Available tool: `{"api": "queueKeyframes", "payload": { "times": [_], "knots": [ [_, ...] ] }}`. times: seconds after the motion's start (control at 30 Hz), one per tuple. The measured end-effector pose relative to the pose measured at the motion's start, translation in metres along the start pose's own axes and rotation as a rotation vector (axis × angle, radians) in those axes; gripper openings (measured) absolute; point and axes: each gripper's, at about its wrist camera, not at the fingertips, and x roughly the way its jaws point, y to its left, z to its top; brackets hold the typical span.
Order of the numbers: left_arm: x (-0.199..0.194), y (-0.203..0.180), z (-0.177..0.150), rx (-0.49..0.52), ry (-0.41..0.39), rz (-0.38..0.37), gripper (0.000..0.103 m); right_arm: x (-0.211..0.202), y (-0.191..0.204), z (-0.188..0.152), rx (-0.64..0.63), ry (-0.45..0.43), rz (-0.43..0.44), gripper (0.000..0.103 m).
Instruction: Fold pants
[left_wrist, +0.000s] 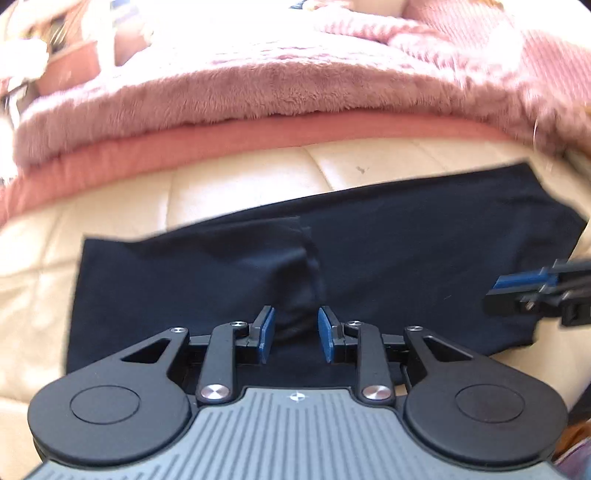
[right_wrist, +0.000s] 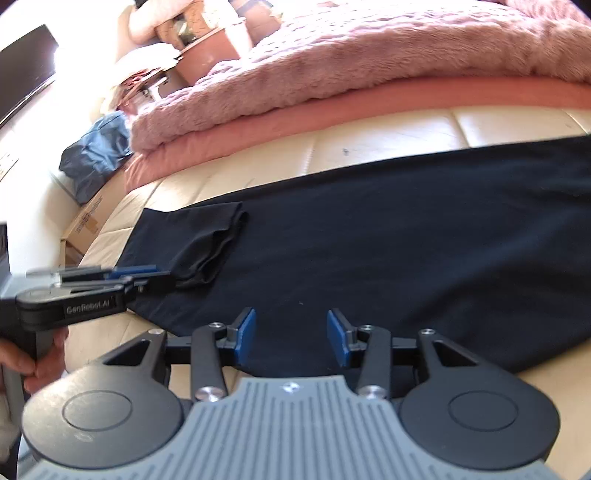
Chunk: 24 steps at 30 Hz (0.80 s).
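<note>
Across the cream bed (right_wrist: 388, 136) the dark pants (right_wrist: 369, 229) lie flat, one end already doubled over. I judge another fold is due: both my left hand-held gripper (left_wrist: 295, 334) and right hand-held gripper (right_wrist: 291, 334) hover part-open (empty), needing the near edge.

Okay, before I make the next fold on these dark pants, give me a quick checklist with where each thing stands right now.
1. left gripper released: ok, pads apart, a raised cloth fold between them.
2. right gripper released: ok, jaws apart over flat cloth.
3. pants flat: not ok, bunched layer near the left gripper.
4. Folded edges aligned: cannot tell.
5. cream surface beside the pants bare: ok.
6. pink blanket off the pants: ok.
</note>
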Motion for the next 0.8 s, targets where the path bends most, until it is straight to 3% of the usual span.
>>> {"api": "queueKeyframes", "payload": {
  "times": [0.1,0.17,0.3,0.4,0.53,0.6,0.8],
  "knots": [
    [0.006,-0.009,0.005,0.138,0.008,0.004,0.032,0.010,0.008,0.008,-0.039,0.001,0.006,0.039],
    [0.011,-0.015,0.006,0.218,0.011,0.006,0.032,0.018,0.012,0.014,-0.066,0.003,0.016,0.030],
    [0.027,-0.029,0.004,0.256,0.041,0.009,0.032,0.035,0.019,0.021,-0.086,0.016,0.037,0.029],
    [0.036,-0.026,0.004,0.222,0.066,0.003,0.031,0.042,0.020,0.022,-0.094,0.027,0.052,0.029],
    [0.037,-0.013,0.007,0.139,0.073,-0.060,0.009,0.048,0.021,0.024,-0.108,0.034,0.054,0.029],
    [0.036,-0.005,0.010,0.077,0.078,-0.086,0.002,0.050,0.019,0.025,-0.103,0.034,0.060,0.029],
    [0.019,0.027,0.016,-0.172,0.046,-0.169,0.001,0.056,0.020,0.027,-0.109,0.034,0.074,0.029]
  ]
}}
